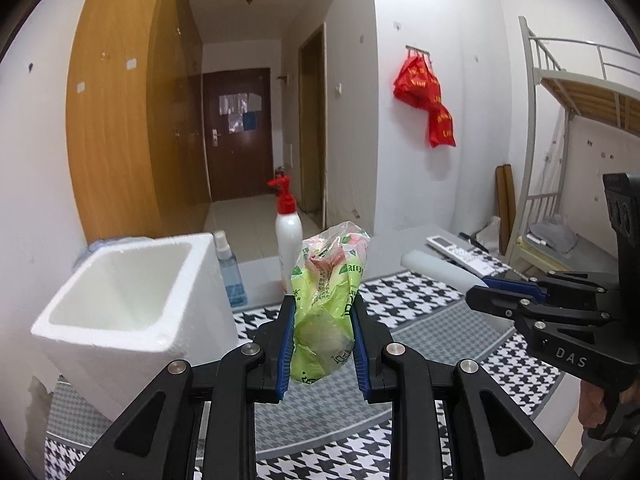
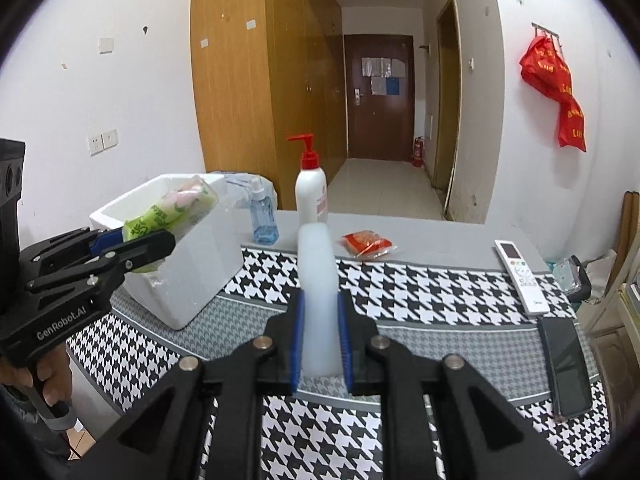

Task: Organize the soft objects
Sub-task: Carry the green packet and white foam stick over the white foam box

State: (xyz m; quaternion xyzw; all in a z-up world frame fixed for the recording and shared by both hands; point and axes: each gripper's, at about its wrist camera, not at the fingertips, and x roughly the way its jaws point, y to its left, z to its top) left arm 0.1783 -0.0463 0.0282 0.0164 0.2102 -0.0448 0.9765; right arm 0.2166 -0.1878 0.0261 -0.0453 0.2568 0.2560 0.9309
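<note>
A: Left wrist view: left gripper (image 1: 323, 344) clamped on one green tissue pack (image 1: 329, 300), just right of the foam box (image 1: 120, 320).

B: Right gripper (image 2: 322, 340) pinches one translucent white roll (image 2: 318, 280), right of that box. Two bottles behind it, one red packet (image 2: 366, 243).

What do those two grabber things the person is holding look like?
Both are black plastic with silver bolts and blue pads inside the fingers. The left gripper has "GenRobot.AI" printed on its side; the right gripper shows the letters "DAS". Each has a chunky black handle.
</note>
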